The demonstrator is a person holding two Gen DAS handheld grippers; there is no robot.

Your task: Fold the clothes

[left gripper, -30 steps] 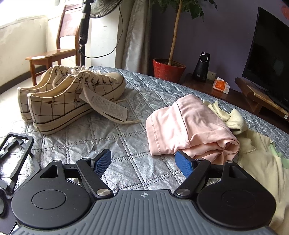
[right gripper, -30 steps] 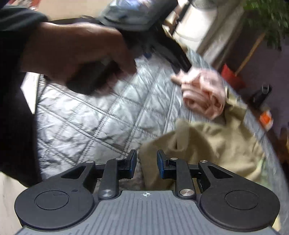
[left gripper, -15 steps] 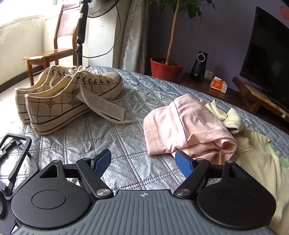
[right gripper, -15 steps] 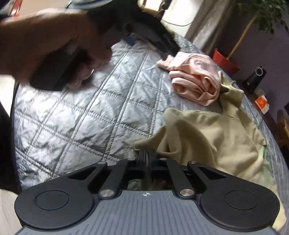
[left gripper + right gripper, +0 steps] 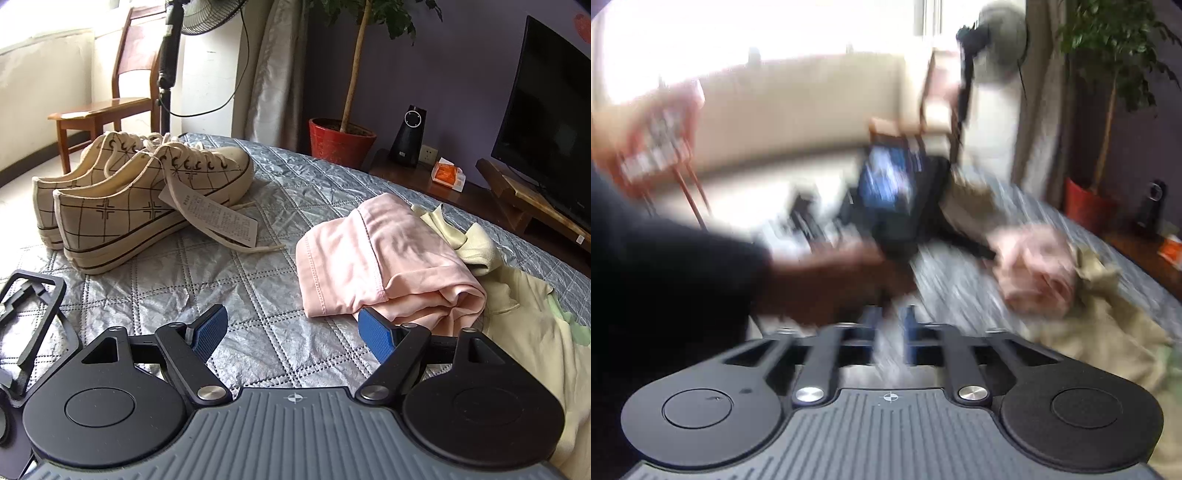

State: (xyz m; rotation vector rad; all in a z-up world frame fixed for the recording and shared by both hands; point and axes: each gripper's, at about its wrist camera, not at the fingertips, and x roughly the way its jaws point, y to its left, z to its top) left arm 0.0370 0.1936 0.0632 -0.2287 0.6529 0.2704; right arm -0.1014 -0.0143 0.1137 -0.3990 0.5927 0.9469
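A folded pink garment (image 5: 384,258) lies on the silver quilted cover (image 5: 236,295), just beyond my left gripper's right finger. My left gripper (image 5: 291,328) is open and empty, low over the cover. A pale yellow-beige garment (image 5: 532,332) lies crumpled to the right of the pink one. The right wrist view is heavily blurred. My right gripper (image 5: 892,325) has its jaws a small gap apart with nothing between them. The pink garment (image 5: 1034,269) and the beige garment (image 5: 1108,332) lie to its right. The person's left hand and the left gripper (image 5: 897,206) are ahead of it.
A pair of cream checked sneakers (image 5: 140,199) with a paper tag stands at the left on the cover. A black frame (image 5: 26,317) lies at the near left. A chair (image 5: 107,96), a fan stand, a potted plant (image 5: 340,140) and a TV (image 5: 550,122) stand beyond the bed.
My right gripper shut on the beige garment's edge, then opened a little and swung up and left, off the cloth. My left gripper stayed open and shifted slightly right.
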